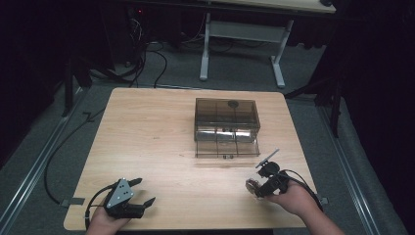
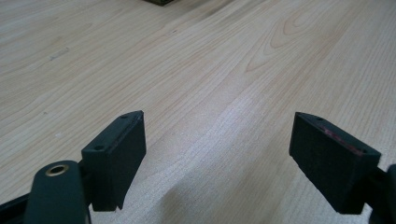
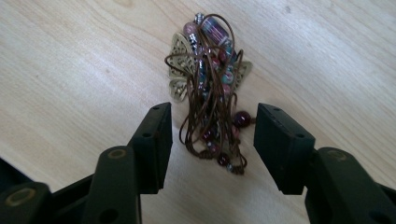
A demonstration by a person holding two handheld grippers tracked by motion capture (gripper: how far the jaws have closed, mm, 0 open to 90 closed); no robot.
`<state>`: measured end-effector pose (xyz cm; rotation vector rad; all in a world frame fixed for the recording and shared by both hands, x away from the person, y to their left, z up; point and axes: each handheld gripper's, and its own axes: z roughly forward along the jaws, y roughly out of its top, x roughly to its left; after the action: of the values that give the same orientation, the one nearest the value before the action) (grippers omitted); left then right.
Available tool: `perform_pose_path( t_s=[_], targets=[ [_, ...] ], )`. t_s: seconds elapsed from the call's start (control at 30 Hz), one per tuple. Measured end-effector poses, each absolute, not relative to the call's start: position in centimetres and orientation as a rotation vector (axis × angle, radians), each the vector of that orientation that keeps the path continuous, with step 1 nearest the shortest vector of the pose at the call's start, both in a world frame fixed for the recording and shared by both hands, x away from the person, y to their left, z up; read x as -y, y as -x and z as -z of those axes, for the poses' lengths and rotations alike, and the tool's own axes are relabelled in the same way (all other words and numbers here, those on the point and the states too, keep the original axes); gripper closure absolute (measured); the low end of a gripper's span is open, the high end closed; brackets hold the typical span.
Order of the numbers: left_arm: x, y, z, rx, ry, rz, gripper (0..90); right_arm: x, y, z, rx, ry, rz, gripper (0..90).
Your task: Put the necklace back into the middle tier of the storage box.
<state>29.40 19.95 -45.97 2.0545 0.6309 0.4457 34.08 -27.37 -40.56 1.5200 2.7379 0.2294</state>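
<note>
One light, limp beaded cord bundle [image 3: 210, 88] is straddled, ungripped, by the right gripper [image 3: 210, 140] with jaws wide apart; it is best pinched mid-cords. The left gripper [image 2: 217, 154] is open, empty.

A lidded box [image 1: 226, 126] stands on the bench [image 1: 147, 127], right of centre. A beaded necklace [image 3: 209, 79] lies on the bench near its front right corner, before the box.

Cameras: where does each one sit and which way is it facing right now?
High view: above the person's side, looking forward and down on the table, the smoky box, both hands.
Left gripper view: along the left gripper, open jaws over bare wood.
Right gripper view: along the right gripper, open around the beaded necklace.
Shared: necklace, high view and right.
</note>
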Motion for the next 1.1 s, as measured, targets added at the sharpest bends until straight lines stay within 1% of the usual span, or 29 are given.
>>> perform_pose_path(
  t_s=[0.13, 0.5, 0.53, 0.57, 0.83, 1.1],
  targets=[
    [-19.9, -29.4, 46.0, -0.630, -2.055, -0.446, 19.2, 26.9, -34.5, 41.1, -2.740, -1.498, -0.204, 54.8],
    [-19.9, -29.4, 46.0, -0.628, -2.056, -0.444, 19.2, 26.2, -35.0, 41.4, -2.747, -1.462, -0.142, 64.0],
    [-19.9, -29.4, 46.0, -0.627, -2.057, -0.445, 19.2, 26.1, -35.1, 41.3, -2.747, -1.458, -0.133, 65.2],
    [-19.9, -29.4, 46.0, -0.627, -2.056, -0.444, 19.2, 26.0, -35.1, 41.4, -2.748, -1.441, -0.134, 70.0],
    [-19.9, -29.4, 46.0, -0.628, -2.056, -0.444, 19.2, 25.6, -35.0, 41.2, -2.749, -1.407, -0.106, 71.8],
    [-19.9, -29.4, 46.0, -0.627, -2.055, -0.444, 19.2, 25.7, -35.3, 39.6, -2.732, -1.421, -0.161, 71.9]
  ],
)
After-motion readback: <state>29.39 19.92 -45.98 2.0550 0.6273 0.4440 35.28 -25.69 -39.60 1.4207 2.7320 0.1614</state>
